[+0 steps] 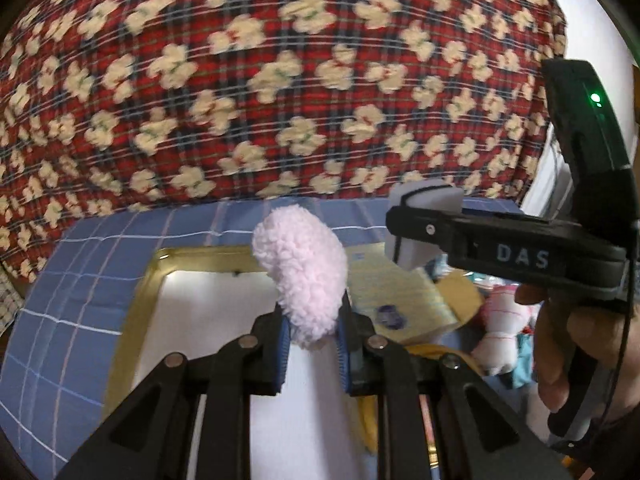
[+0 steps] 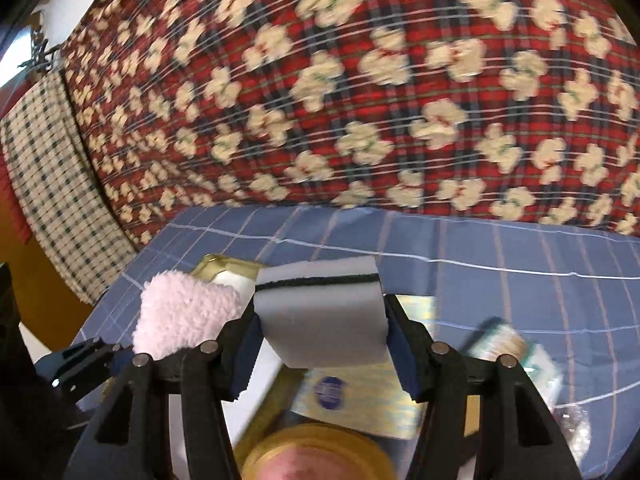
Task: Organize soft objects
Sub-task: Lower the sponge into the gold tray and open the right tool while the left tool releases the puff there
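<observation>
My left gripper (image 1: 312, 344) is shut on a fluffy pale pink soft object (image 1: 302, 272) and holds it above a gold-rimmed white tray (image 1: 132, 320). My right gripper (image 2: 322, 344) is shut on a grey and white sponge (image 2: 324, 312) with a dark stripe. In the left wrist view the right gripper (image 1: 404, 236) sits to the right with the sponge (image 1: 424, 200) in it. In the right wrist view the pink object (image 2: 184, 316) shows at the left, close beside the sponge.
A blue checked cloth (image 1: 72, 280) covers the surface. A red plaid quilt with cream flowers (image 1: 280, 80) rises behind. A yellow booklet (image 1: 396, 296), a pink plush toy (image 1: 500, 328), a round wooden item (image 2: 316, 456) and a packet (image 2: 516, 352) lie at the right.
</observation>
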`<state>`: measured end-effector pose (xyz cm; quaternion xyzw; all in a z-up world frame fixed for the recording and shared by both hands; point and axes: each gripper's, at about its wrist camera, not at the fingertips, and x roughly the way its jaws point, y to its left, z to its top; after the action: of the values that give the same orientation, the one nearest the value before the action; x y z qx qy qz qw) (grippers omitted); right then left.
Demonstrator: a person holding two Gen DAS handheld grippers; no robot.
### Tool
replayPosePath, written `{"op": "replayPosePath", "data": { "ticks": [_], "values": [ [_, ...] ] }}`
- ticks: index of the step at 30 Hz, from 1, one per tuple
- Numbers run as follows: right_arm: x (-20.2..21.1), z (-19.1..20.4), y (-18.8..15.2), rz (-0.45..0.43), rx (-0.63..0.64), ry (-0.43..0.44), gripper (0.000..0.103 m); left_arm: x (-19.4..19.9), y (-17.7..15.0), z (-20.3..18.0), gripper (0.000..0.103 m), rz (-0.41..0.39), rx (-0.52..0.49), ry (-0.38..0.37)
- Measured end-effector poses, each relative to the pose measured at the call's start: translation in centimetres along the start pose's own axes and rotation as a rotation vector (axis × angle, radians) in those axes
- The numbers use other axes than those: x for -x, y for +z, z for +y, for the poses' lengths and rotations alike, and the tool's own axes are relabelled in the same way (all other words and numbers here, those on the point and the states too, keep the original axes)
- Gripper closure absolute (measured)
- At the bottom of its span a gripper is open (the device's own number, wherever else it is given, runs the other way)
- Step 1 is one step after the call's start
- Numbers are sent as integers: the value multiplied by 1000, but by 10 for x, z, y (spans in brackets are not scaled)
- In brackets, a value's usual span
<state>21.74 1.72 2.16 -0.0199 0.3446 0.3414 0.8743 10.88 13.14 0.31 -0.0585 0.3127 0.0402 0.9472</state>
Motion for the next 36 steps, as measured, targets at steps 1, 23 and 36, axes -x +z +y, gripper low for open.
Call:
{"op": "replayPosePath", "data": {
  "ticks": [1,23,36],
  "values": [
    [-4,6,1,7,7,8,43,0,0,8,85,4,10,10],
    [-84,86,-14,191,171,50,43,-30,-19,98,85,148,139,80],
    [-100,81,-15,216,145,33,38,-43,-20,105,75,187,113,124]
  ]
}}
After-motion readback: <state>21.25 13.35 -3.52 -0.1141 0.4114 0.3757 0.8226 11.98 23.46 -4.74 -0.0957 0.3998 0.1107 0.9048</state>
